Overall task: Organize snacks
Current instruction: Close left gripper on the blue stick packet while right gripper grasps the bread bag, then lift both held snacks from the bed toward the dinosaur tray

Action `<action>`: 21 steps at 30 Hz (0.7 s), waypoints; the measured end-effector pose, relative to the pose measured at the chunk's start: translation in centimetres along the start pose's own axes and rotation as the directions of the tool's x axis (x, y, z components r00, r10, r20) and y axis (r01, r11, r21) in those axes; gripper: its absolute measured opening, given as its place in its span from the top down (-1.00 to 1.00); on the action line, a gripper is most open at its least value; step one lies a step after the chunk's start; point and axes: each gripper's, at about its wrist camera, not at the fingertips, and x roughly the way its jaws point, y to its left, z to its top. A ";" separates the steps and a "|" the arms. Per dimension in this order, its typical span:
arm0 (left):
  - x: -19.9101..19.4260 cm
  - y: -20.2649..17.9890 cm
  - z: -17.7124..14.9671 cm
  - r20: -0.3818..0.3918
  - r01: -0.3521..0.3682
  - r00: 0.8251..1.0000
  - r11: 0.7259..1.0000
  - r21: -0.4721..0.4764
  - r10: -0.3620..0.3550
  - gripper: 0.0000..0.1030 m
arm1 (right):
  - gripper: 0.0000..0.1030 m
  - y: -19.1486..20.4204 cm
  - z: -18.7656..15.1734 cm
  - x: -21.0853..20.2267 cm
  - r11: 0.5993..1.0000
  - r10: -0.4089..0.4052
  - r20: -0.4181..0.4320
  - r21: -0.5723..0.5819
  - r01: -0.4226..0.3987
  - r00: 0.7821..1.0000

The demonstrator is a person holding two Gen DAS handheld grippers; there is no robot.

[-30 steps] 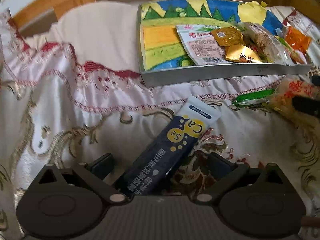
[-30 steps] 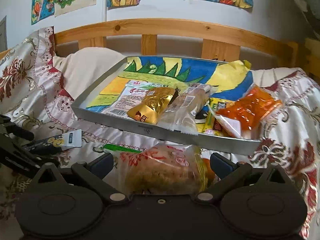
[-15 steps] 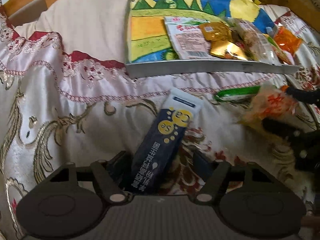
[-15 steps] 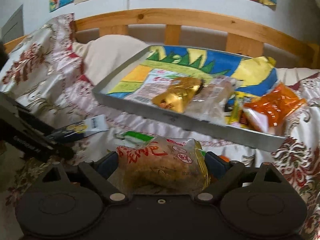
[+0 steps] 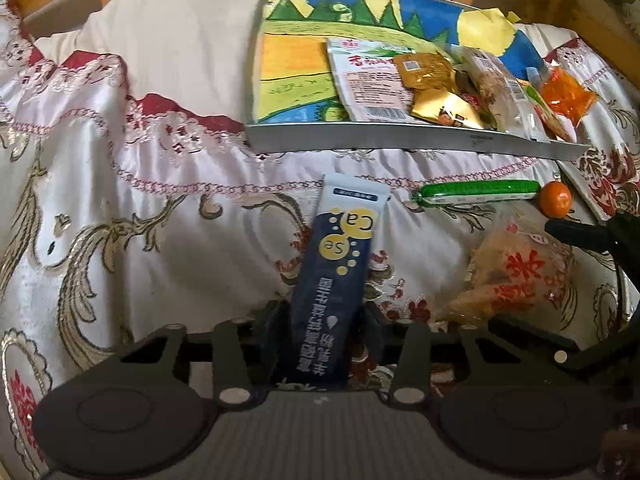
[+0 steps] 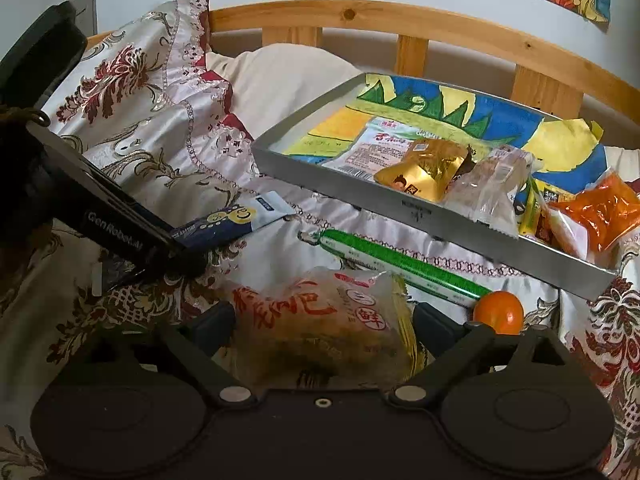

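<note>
A dark blue sachet point(image 5: 340, 272) with yellow circles lies on the embroidered bedspread. My left gripper point(image 5: 322, 320) has its jaws closing on the sachet's near end, both pads against its long edges. The right wrist view shows the same sachet point(image 6: 232, 220) held by the left gripper point(image 6: 176, 256). A clear bread bag point(image 6: 320, 320) with red lettering rests on the cloth between the fingers of my right gripper point(image 6: 324, 320). Those jaws stand wide and are opening slightly. In the left wrist view the bread bag point(image 5: 520, 276) sits inside the right gripper point(image 5: 536, 280).
A grey tray point(image 5: 400, 140) with a painted lining holds several snack packets. In front of it lie a green stick pack point(image 5: 476, 192) and a small orange point(image 5: 554, 199). A wooden headboard point(image 6: 400, 16) and a pillow point(image 6: 288, 76) stand behind.
My left jaws have drawn in from wide apart onto the blue sachet. The right gripper has edged over the bread bag and rolled, and the orange has come into view.
</note>
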 end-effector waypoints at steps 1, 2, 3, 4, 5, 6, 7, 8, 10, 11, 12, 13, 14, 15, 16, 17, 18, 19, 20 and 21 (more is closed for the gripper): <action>0.0 0.0 0.0 0.001 0.003 1.000 1.000 -0.007 -0.003 0.16 | -0.84 0.1 0.0 0.0 1.000 -0.003 -0.001 -0.007 0.003 1.000; -0.1 0.1 -0.1 -0.001 0.007 1.000 1.000 -0.017 -0.007 0.17 | -0.81 0.2 0.0 0.0 1.000 -0.006 0.000 -0.014 0.006 1.000; -0.1 0.0 -0.1 -0.003 0.008 1.000 1.000 -0.022 -0.008 0.19 | -0.78 0.3 0.0 0.0 1.000 -0.009 0.002 -0.023 0.009 1.000; -0.1 -0.1 -0.1 -0.004 0.009 1.000 1.000 -0.023 -0.010 0.21 | -0.77 0.4 0.0 -0.1 1.000 -0.011 0.002 -0.029 0.011 1.000; -0.2 -0.2 -0.1 -0.006 0.012 1.000 1.000 -0.024 -0.012 0.22 | -0.74 0.5 0.0 -0.2 0.999 -0.014 0.002 -0.035 0.014 1.000; -0.3 -0.4 -0.1 -0.010 0.014 1.000 1.000 -0.023 -0.015 0.24 | -0.71 0.7 -0.1 -0.3 0.999 -0.019 0.003 -0.042 0.019 1.000; -0.4 -0.5 -0.1 -0.016 0.018 1.000 1.000 -0.022 -0.018 0.26 | -0.69 0.8 -0.1 -0.4 0.998 -0.025 0.005 -0.049 0.025 1.000; -0.5 -0.7 -0.1 -0.020 0.023 1.000 0.999 -0.022 -0.024 0.26 | -0.66 0.9 -0.1 -0.6 0.998 -0.030 0.008 -0.055 0.030 1.000; -0.7 -0.9 -0.1 -0.030 0.036 0.999 0.999 -0.031 -0.037 0.28 | -0.57 1.2 0.0 -0.9 0.997 -0.035 0.017 -0.065 0.036 0.999; -0.8 -0.9 -0.1 -0.034 0.042 0.998 0.998 -0.038 -0.043 0.28 | -0.48 1.2 0.0 -1.0 0.997 -0.032 0.021 -0.068 0.034 0.999; -0.8 -1.0 -0.1 -0.039 0.047 0.998 0.998 -0.045 -0.049 0.29 | -0.47 1.3 0.0 -1.2 0.997 -0.033 0.022 -0.071 0.035 0.999; -0.9 -1.1 -0.1 -0.043 0.052 0.998 0.997 -0.050 -0.054 0.30 | -0.46 1.4 0.0 -1.3 0.996 -0.034 0.024 -0.078 0.036 0.999; -0.9 -1.2 -0.1 -0.047 0.055 0.997 0.997 -0.055 -0.057 0.30 | -0.43 1.4 0.0 -1.3 0.996 -0.035 0.024 -0.084 0.037 0.999; -0.9 -1.4 0.0 -0.052 0.057 0.997 0.997 -0.058 -0.060 0.31 | -0.40 1.5 0.0 -1.4 0.996 -0.035 0.024 -0.087 0.037 0.999; -1.0 -1.4 0.0 -0.058 0.058 0.996 0.996 -0.062 -0.061 0.31 | -0.38 1.5 0.0 -1.5 0.996 -0.034 0.023 -0.088 0.036 0.999; -1.0 -1.5 0.1 -0.062 0.057 0.996 0.996 -0.067 -0.062 0.32 | -0.35 1.5 0.0 -1.5 0.995 -0.034 0.023 -0.088 0.036 0.999; -1.1 -1.5 0.2 -0.065 0.057 0.996 0.996 -0.074 -0.061 0.32 | -0.33 1.5 0.1 -1.6 0.995 -0.032 0.022 -0.089 0.034 0.999; -1.2 -1.5 0.3 -0.067 0.058 0.996 0.995 -0.082 -0.064 0.32 | -0.32 1.5 0.1 -1.6 0.995 -0.033 0.023 -0.089 0.035 0.999; -1.3 -1.5 0.5 -0.067 0.061 0.996 0.994 -0.091 -0.067 0.32 | -0.30 1.6 0.1 -1.7 0.995 -0.035 0.024 -0.090 0.037 0.999; -1.5 -1.5 0.6 -0.064 0.061 0.996 0.993 -0.098 -0.067 0.32 | -0.28 1.6 0.1 -1.8 0.995 -0.036 0.025 -0.090 0.038 0.999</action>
